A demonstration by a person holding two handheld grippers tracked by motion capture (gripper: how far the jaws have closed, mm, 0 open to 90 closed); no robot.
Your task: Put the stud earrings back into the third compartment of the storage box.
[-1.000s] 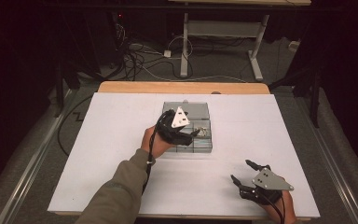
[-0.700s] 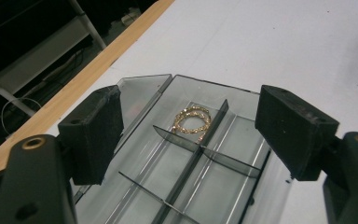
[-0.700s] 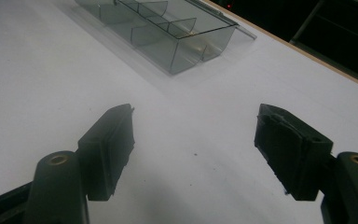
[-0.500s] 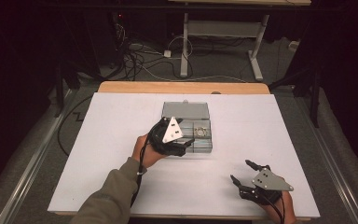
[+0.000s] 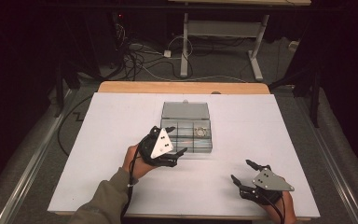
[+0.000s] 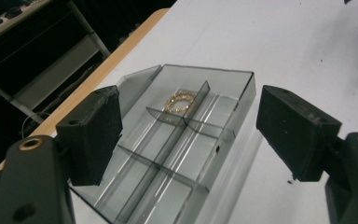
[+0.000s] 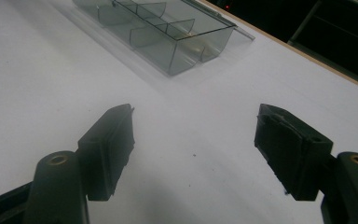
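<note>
A clear grey compartment box (image 5: 189, 134) lies open at the middle of the white table, its lid (image 5: 185, 110) laid flat behind it. A gold ring (image 5: 199, 131) rests in the box's far right compartment; in the left gripper view the ring (image 6: 179, 103) lies beyond the dividers. My left gripper (image 5: 173, 140) hovers at the box's front left corner, open and empty, and its jaws frame the box (image 6: 177, 154) in its own view (image 6: 189, 135). My right gripper (image 5: 245, 171) rests near the table's front right, open and empty (image 7: 193, 149), with the box (image 7: 163, 32) farther off.
The white table top (image 5: 121, 121) has free room on both sides of the box. A wooden edge (image 5: 182, 87) runs along the far side. Beyond it stand desk legs (image 5: 184, 42) and loose cables (image 5: 140, 56) on the floor.
My left gripper has drawn back from over the box toward the front left, and now hangs at its near corner. The right gripper has stayed put.
</note>
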